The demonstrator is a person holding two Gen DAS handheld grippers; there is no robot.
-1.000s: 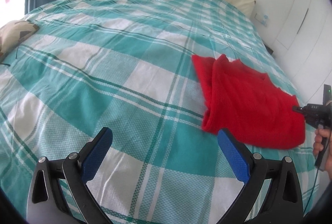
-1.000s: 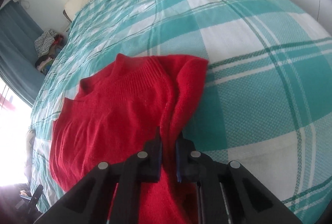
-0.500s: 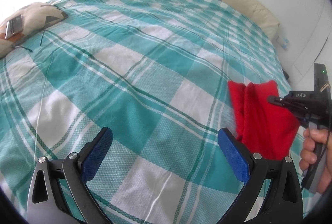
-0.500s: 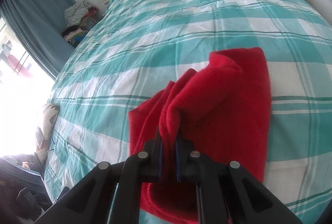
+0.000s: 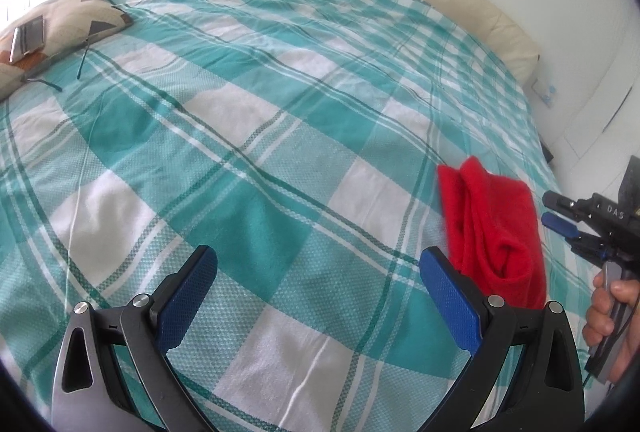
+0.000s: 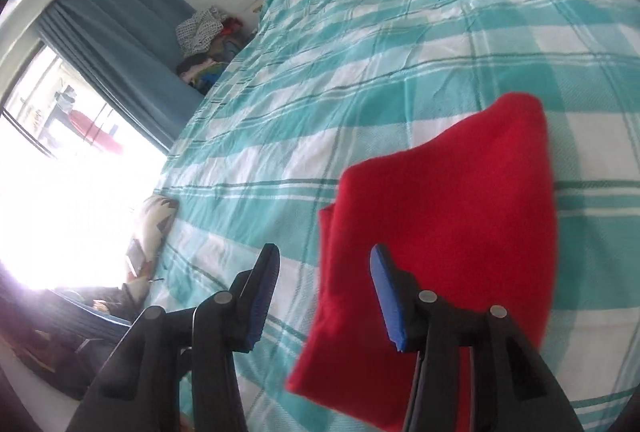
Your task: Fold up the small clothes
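Right fingers [image 6: 324,296] just parted, apparently off the folded red sweater [image 6: 448,216]; left fingers [image 5: 318,296] apart, empty.

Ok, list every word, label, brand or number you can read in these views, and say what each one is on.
"DAS": white letters on the black body of the right gripper, seen in the left wrist view.
Nothing else is readable: the wall plate by the headboard is too small and blurred, and the red garment shows no label.

A home bedroom: a wide bed [image 5: 280,135] with a teal checked cover, a cream headboard [image 5: 432,3], blue curtains [image 6: 120,43] and piled clothes [image 6: 204,43].
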